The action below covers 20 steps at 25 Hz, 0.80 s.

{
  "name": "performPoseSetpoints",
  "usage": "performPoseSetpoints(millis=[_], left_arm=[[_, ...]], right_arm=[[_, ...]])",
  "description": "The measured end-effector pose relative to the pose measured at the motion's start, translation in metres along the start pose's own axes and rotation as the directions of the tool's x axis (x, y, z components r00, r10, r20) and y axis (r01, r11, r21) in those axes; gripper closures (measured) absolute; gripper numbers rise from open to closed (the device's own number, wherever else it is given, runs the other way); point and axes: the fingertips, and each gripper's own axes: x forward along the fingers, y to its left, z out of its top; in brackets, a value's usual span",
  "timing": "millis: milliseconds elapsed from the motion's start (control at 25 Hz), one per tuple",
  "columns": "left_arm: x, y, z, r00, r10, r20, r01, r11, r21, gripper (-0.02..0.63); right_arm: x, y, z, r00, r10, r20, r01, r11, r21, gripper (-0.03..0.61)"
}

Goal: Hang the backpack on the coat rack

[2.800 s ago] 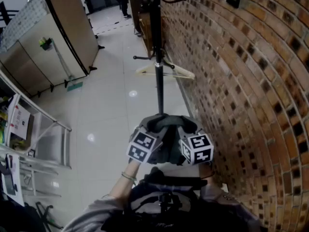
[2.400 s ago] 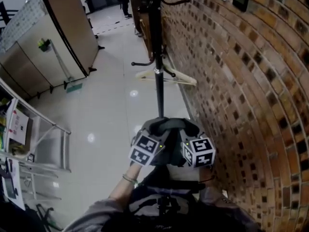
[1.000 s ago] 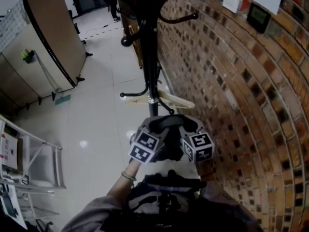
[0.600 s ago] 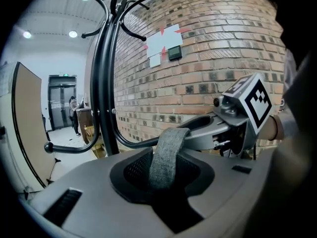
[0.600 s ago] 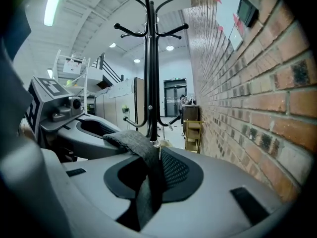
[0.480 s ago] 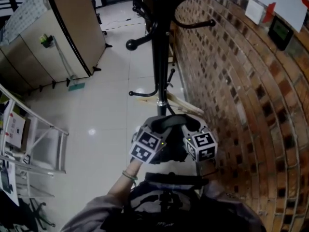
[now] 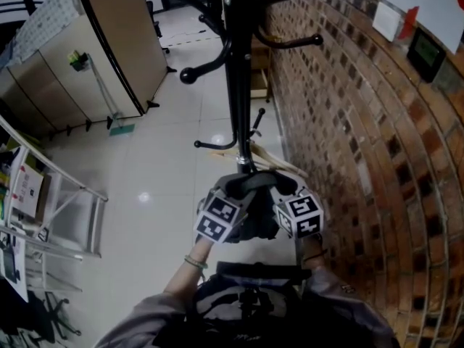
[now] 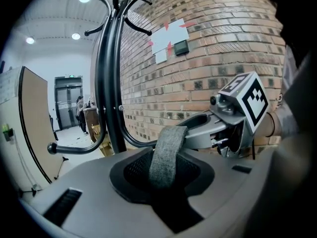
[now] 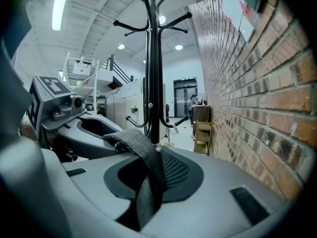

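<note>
The black coat rack [image 7: 235,85] stands against the brick wall, its curved hooks [image 7: 190,73] spreading above and ahead of my hands. Both grippers hold the backpack's grey handle strap [image 7: 254,183] just in front of the pole. My left gripper [image 7: 241,191] is shut on the strap [image 8: 166,155]; in its view the rack pole [image 8: 106,83] rises close at the left. My right gripper [image 7: 281,190] is shut on the same strap [image 9: 143,167], with the pole [image 9: 153,73] straight ahead. The dark backpack [image 7: 246,303] hangs below against the person's body.
The brick wall [image 7: 362,143] runs close along the right. A wooden clothes hanger [image 7: 270,164] lies at the rack's base. A beige partition [image 7: 109,56] and a metal shelf frame [image 7: 65,194] stand at the left. A yellow wooden stand [image 9: 203,135] sits by the wall further off.
Both grippers with the strap have come closer to the rack pole. The hooks now loom larger and nearer overhead.
</note>
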Motion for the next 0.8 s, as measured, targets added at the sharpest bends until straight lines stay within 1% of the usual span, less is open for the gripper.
performPoseSetpoints(millis=[120,280,400,600,800], left_arm=[[0.005,0.006,-0.002,1.0,0.015,-0.006,-0.015,1.0,-0.01,0.499],[0.012,0.016,-0.014,0.998,0.047,-0.031,-0.048,0.997,-0.053,0.499],[0.016,0.019,-0.017,0.998,0.06,-0.027,-0.061,0.996,-0.069,0.499],[0.025,0.029,-0.022,0.997,0.076,-0.032,-0.078,0.994,-0.071,0.499],[0.031,0.034,-0.023,0.995,0.095,-0.01,-0.095,0.994,-0.054,0.495]], right_arm=[[0.01,-0.004,-0.001,1.0,0.003,-0.007,-0.003,1.0,0.009,0.502],[0.024,-0.005,-0.007,0.999,-0.004,-0.033,0.004,1.0,0.004,0.502],[0.031,-0.007,-0.009,0.999,-0.016,-0.034,0.016,1.0,0.006,0.502],[0.042,-0.009,-0.014,0.998,-0.037,-0.053,0.036,0.999,-0.022,0.502],[0.049,-0.008,-0.019,0.997,-0.049,-0.063,0.044,0.996,-0.076,0.499]])
